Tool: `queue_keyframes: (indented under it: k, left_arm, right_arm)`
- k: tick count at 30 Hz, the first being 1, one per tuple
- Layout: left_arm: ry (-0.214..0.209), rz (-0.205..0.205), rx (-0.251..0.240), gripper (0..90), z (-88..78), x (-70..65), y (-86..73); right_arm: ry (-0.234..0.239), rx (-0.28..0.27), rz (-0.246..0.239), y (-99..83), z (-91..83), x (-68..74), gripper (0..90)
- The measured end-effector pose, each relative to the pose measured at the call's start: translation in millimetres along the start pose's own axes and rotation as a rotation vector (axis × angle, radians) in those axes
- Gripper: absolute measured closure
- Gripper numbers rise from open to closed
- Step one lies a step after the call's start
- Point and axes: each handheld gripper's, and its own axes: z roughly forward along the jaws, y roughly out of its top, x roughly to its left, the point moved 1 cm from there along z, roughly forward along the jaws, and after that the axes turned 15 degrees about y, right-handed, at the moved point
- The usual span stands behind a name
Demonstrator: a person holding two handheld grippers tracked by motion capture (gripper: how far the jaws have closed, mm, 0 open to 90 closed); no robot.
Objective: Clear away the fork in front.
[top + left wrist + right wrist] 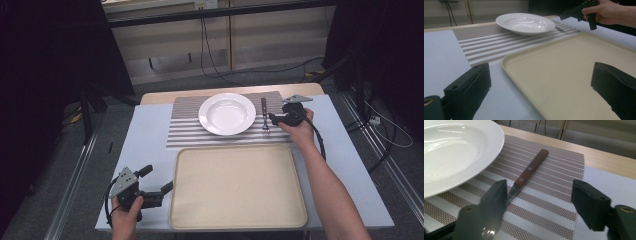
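A fork [264, 116] with a brown wooden handle [531, 167] lies on the striped placemat [185, 130], just right of the white plate [227, 114]. My right gripper [272, 119] is low over the fork with its jaws apart. In the right gripper view [539, 192] the fork's metal neck runs behind the left jaw, the handle shows in the gap, and neither pad presses on it. My left gripper [157, 178] rests open at the table's near left, beside the beige tray [237, 185]. Nothing is between its jaws [541, 82], which frame the tray's corner [564, 72].
The light table [145, 140] carries the placemat [481, 42] at the back and the tray in front of it. The plate [525, 23] sits at the mat's centre. Cables run across the floor behind the table, and dark stands flank it.
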Motion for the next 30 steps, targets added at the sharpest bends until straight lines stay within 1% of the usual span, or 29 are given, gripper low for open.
queue_keyframes:
  k: [1, 3, 4, 5, 6, 7, 8, 9, 10, 12, 15, 18, 19, 20, 21, 22, 23, 25, 27, 28, 29, 30]
  left_arm:
    - [0.003, -0.007, -0.002, 3.0, -0.6, 0.1, -0.3]
    - [0.005, -0.007, -0.002, 2.9, -0.8, 0.5, -0.5]
    - [0.006, -0.008, -0.002, 3.0, -0.9, 0.6, -0.6]
    - [0.007, -0.007, -0.003, 3.0, -1.1, 0.8, -0.5]
    - [0.008, -0.007, -0.002, 3.0, -1.3, 0.9, -0.6]
    - [0.008, -0.007, -0.002, 3.0, -1.3, 0.9, -0.6]
    - [0.01, -0.006, -0.001, 3.0, -1.4, 1.0, -0.9]
    - [0.008, -0.004, 0.001, 3.0, -1.3, 1.0, -1.1]
    - [0.007, -0.002, 0.002, 3.0, -1.2, 0.9, -1.1]
    - [0.008, -0.003, 0.0, 3.0, -1.0, 1.2, -1.1]
    - [0.008, -0.004, 0.004, 3.0, -0.2, 1.1, -1.3]
    - [0.003, -0.005, 0.0, 3.0, 0.0, 0.3, -0.9]
    - [0.002, -0.004, 0.001, 3.0, 0.1, 0.4, -1.0]
    - [0.003, -0.002, 0.002, 3.0, 0.2, 0.5, -1.1]
    - [0.004, -0.003, 0.003, 3.0, -0.1, 1.0, -1.2]
    - [0.004, -0.003, 0.003, 3.0, -0.1, 1.0, -1.2]
    - [0.005, -0.004, 0.002, 3.0, -0.2, 1.4, -1.3]
    - [0.005, -0.005, 0.003, 3.0, -0.2, 2.1, -1.9]
    - [0.005, -0.005, 0.002, 3.0, -0.2, 2.4, -1.9]
    - [0.003, -0.006, 0.001, 3.0, -0.4, 2.4, -1.7]
    - [0.004, -0.006, 0.001, 3.0, -0.5, 2.4, -1.8]
    - [0.004, -0.005, 0.001, 3.0, -0.5, 2.4, -1.8]
  right_arm:
    - [0.002, 0.011, -0.002, 2.8, 4.4, -0.8, 36.0]
    - [0.011, 0.029, 0.018, 5.4, 10.1, -1.9, 37.3]
    - [0.012, 0.029, 0.023, 6.7, 12.8, -2.0, 39.7]
    - [0.012, 0.029, 0.023, 6.7, 12.8, -2.0, 39.7]
    - [0.01, 0.04, 0.04, 9.2, 18.7, -2.0, 42.9]
    - [0.01, 0.04, 0.04, 9.2, 18.7, -2.0, 42.9]
    - [0.02, 0.043, 0.05, 10.4, 20.8, -1.8, 45.3]
    - [0.017, 0.053, 0.058, 11.7, 24.3, -1.5, 46.7]
    - [0.024, 0.063, 0.065, 13.4, 28.8, -1.4, 50.4]
    - [0.024, 0.063, 0.065, 14.1, 30.4, -1.1, 51.7]
    - [0.03, 0.088, 0.078, 14.5, 38.1, 0.5, 53.5]
    - [0.034, 0.099, 0.076, 14.5, 42.4, 1.3, 54.0]
    - [0.027, 0.106, 0.073, 14.6, 44.0, 1.6, 54.0]
    - [0.036, 0.101, 0.098, 15.4, 48.1, 2.2, 54.9]
    - [0.041, 0.097, 0.106, 15.9, 49.6, 3.0, 55.0]
    - [0.041, 0.097, 0.106, 15.9, 49.6, 3.0, 55.0]
    - [0.031, 0.102, 0.105, 16.2, 51.0, 3.7, 55.2]
    - [0.034, 0.128, 0.098, 16.0, 53.9, 4.4, 56.4]
    - [0.033, 0.145, 0.093, 15.8, 55.6, 4.5, 58.4]
    - [0.037, 0.152, 0.094, 15.6, 56.4, 4.3, 61.2]
    - [0.037, 0.167, 0.098, 14.9, 57.1, 4.6, 63.3]
    - [0.032, 0.166, 0.103, 14.9, 57.2, 4.8, 64.7]
